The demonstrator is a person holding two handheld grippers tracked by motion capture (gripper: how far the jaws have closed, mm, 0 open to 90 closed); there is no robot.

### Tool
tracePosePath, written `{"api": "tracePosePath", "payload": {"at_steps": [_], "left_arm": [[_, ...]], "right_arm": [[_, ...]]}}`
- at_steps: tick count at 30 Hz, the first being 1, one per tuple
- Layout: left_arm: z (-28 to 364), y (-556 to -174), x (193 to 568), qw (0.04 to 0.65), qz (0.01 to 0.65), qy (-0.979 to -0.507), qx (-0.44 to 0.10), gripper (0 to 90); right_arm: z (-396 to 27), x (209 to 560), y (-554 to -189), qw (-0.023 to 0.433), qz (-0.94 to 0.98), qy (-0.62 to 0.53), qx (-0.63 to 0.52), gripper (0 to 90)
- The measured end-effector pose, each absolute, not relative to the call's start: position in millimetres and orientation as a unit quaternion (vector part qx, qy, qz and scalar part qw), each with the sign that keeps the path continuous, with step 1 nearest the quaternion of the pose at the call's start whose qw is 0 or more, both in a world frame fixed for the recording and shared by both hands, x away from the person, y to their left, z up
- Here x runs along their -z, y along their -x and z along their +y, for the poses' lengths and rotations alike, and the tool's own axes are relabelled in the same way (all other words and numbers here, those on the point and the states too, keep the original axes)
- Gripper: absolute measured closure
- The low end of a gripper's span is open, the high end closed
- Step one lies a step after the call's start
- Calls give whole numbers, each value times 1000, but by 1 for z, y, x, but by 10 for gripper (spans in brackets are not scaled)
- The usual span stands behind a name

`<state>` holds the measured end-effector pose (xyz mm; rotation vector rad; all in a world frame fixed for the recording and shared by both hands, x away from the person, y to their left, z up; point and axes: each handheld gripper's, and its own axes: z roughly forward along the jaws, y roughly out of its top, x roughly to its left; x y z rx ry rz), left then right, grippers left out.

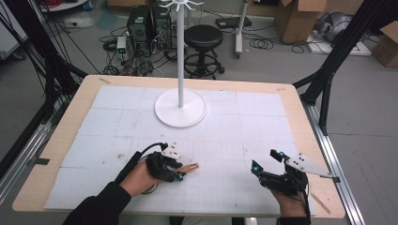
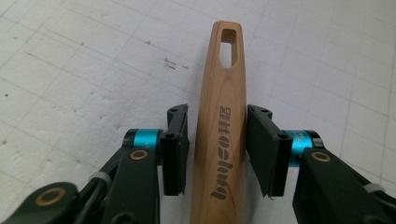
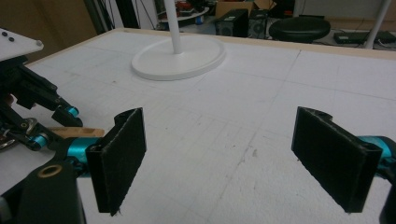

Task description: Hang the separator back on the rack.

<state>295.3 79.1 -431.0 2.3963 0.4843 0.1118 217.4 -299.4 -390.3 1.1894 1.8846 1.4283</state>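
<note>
At the near left of the table (image 1: 61, 136), a wooden handle (image 2: 223, 126) is straddled by the left gripper (image 2: 217, 147), which is held low over the white gridded mat (image 1: 225, 140). In the left gripper view, the handle is seen running straight away from the camera between the two black pads (image 2: 177, 149), its long axis in line with the gripper's own reach and its slotted hanging hole at the far tip. A narrow gap can be made out on the left side of the wood, while the right pad appears to be touching or almost touching it; a firm clamp is therefore not shown, and the jaws are judged to be nearly closed around the handle rather than pressed on it. In the high view, the free end of the handle is seen poking out to the right of the left gripper, pointing toward the middle of the table.

The right gripper (image 1: 268, 161) is held at the near right, well apart from the handle, with its jaws spread wide and nothing between them. The left hand (image 1: 141, 178) is thus much the nearer. A white stand (image 1: 180, 110) with hooks at its top is placed at the far centre. Because the handle is already centred and aligned, only a last squeeze seems to be needed before lifting.
</note>
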Motion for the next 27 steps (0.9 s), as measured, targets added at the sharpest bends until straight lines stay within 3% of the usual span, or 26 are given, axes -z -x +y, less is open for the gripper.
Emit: {"api": "tracePosePath", "payload": {"at_steps": [4,12,18,27], "left_arm": [[76,-294,429,327,184,-925,-53,663],[76,-292,426,327,187,-925,-58,673],[89,-289,407,402,202,-893,-36,674],[107,-278,385,467,194,-862,-31,674]], "right_arm": [[-299,390,-217,245,690,-436,-523,162],[-301,389,-216,248,685,-439,-526,166],[-299,389,-217,230,688,-433,-534,193],[-291,385,-217,196,682,-414,-571,192]]}}
